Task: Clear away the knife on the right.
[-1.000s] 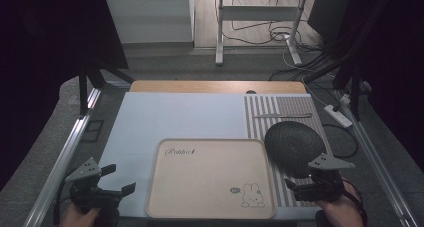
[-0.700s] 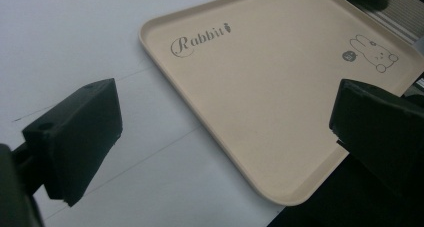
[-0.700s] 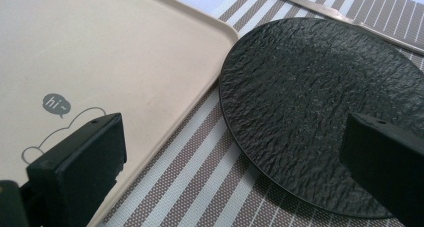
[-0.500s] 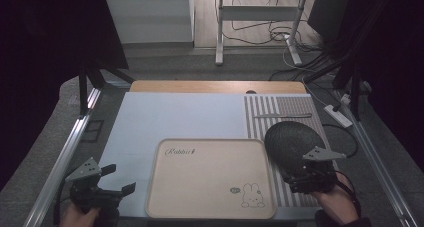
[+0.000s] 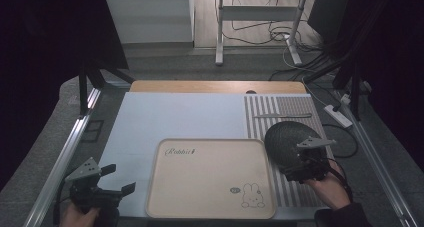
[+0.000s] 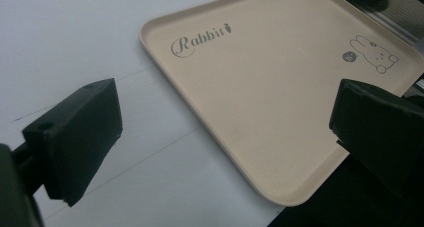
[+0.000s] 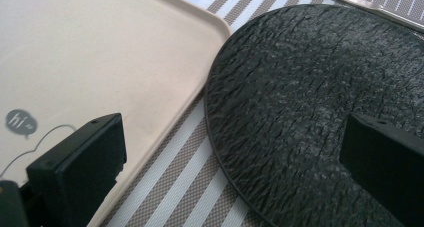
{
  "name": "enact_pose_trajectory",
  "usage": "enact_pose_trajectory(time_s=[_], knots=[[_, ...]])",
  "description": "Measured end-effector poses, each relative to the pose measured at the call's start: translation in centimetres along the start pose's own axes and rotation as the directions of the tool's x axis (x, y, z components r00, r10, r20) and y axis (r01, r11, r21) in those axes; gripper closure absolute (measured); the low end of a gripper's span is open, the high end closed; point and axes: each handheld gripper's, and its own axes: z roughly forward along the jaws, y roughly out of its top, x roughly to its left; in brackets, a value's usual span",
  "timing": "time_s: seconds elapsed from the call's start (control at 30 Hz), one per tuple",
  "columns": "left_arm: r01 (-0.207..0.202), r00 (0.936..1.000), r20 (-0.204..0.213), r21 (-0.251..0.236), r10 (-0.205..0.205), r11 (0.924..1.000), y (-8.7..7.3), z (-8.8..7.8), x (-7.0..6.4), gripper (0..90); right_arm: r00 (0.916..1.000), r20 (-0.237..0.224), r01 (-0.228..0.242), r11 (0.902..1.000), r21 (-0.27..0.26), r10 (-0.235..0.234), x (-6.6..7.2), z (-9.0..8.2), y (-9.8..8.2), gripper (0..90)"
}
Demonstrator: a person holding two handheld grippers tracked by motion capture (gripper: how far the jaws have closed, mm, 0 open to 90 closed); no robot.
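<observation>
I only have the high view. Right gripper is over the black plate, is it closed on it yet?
Observer: No. In the right gripper view the right gripper is open, one jaw above the black plate, the other above the striped mat by the tray edge.
Operator: Does the plate overlap the tray?
Observer: No. A strip of striped mat shows between the plate's rim and the beige tray.
Operator: And the left gripper?
Observer: The left gripper is open too, pointed at the tray's near corner, holding nothing.
Operator: What's printed by the rabbit?
Observer: A small grey bubble reading "hi".
</observation>
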Motion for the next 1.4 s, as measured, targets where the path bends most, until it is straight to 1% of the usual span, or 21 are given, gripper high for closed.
enact_pose_trajectory(time_s=[0.13, 0.2, 0.23, 0.3, 0.37, 0.47, 0.57, 0.6, 0.63, 0.67, 0.8, 0.83, 1.0, 1.1, 1.23, 1.4], knots=[[0.001, 1.0000, 0.000, -0.001, -0.001, 1.0000, 0.0, 0.0, 0.0, 1.4, 0.9999, 0.013, -0.004, 1.0000, 0.004, 0.004, -0.2, 0.7, 0.4, 0.0], [0.002, 1.0000, 0.000, -0.001, -0.002, 1.0000, 0.0, 0.0, 0.0, 1.4, 0.9995, 0.019, -0.024, 0.9997, -0.002, 0.024, -0.4, 1.0, 0.7, 0.0], [0.001, 1.0000, 0.000, -0.001, -0.001, 1.0000, 0.0, 0.0, 0.0, 1.4, 0.9990, 0.009, -0.043, 0.9991, -0.009, 0.043, -0.6, 1.4, 1.0, 0.0], [0.001, 1.0000, 0.000, -0.001, -0.001, 1.0000, 0.0, 0.0, 0.0, 1.4, 0.9988, 0.012, -0.048, 0.9988, -0.012, 0.048, -0.7, 1.6, 1.1, 0.0], [0.002, 1.0000, 0.001, -0.001, -0.002, 1.0000, 0.0, 0.0, 0.0, 1.4, 0.9989, 0.018, -0.043, 0.9991, -0.007, 0.043, -0.9, 2.0, 1.4, 0.0], [0.001, 1.0000, 0.001, -0.001, -0.001, 1.0000, 0.0, 0.0, 0.0, 1.4, 0.9991, 0.038, -0.020, 0.9998, 0.005, 0.020, -1.2, 2.9, 1.9, 0.0], [0.002, 1.0000, 0.001, -0.001, -0.002, 1.0000, 0.0, 0.0, 0.0, 1.4, 0.9989, 0.045, -0.015, 0.9998, 0.012, 0.014, -1.4, 3.3, 2.2, 0.0], [0.002, 1.0000, 0.001, -0.001, -0.002, 1.0000, 0.0, 0.0, 0.0, 1.4, 0.9987, 0.048, -0.018, 0.9997, 0.014, 0.018, -1.6, 3.7, 2.5, 0.0], [0.003, 1.0000, 0.001, -0.002, -0.003, 1.0000, 0.0, 0.0, 0.0, 1.4, 0.9987, 0.048, -0.018, 0.9997, 0.014, 0.018, -1.6, 3.7, 2.5, 0.0], [0.002, 1.0000, 0.001, -0.002, -0.002, 1.0000, 0.0, 0.0, 0.0, 1.4, 0.9980, 0.055, -0.031, 0.9995, 0.010, 0.031, -1.9, 4.1, 2.7, 0.0], [0.002, 1.0000, 0.001, -0.001, -0.002, 1.0000, 0.0, 0.0, 0.0, 1.4, 0.9983, 0.047, -0.035, 0.9993, 0.015, 0.034, -2.2, 4.6, 3.1, 0.0], [0.003, 1.0000, 0.001, -0.002, -0.003, 1.0000, 0.0, 0.0, 0.1, 1.4, 0.9985, 0.048, -0.028, 0.9995, 0.014, 0.027, -2.3, 4.9, 3.4, 0.0], [0.005, 1.0000, 0.002, -0.002, -0.005, 1.0000, 0.0, 0.0, 0.1, 1.4, 0.9988, 0.046, -0.019, 0.9996, 0.020, 0.018, -2.7, 5.5, 3.9, 0.0], [0.005, 1.0000, 0.001, -0.002, -0.005, 1.0000, 0.0, 0.0, 0.1, 1.4, 0.9988, 0.047, -0.017, 0.9995, 0.026, 0.016, -3.0, 6.0, 4.4, 0.0], [0.006, 1.0000, 0.002, -0.002, -0.006, 1.0000, 0.0, 0.0, 0.1, 1.4, 0.9981, 0.060, -0.016, 0.9991, 0.040, 0.013, -3.5, 6.9, 4.9, 0.0], [0.006, 1.0000, 0.002, -0.002, -0.006, 1.0000, 0.0, 0.0, 0.1, 1.3, 0.9981, 0.060, -0.015, 0.9985, 0.053, 0.012, -3.9, 7.9, 5.6, 0.0]])
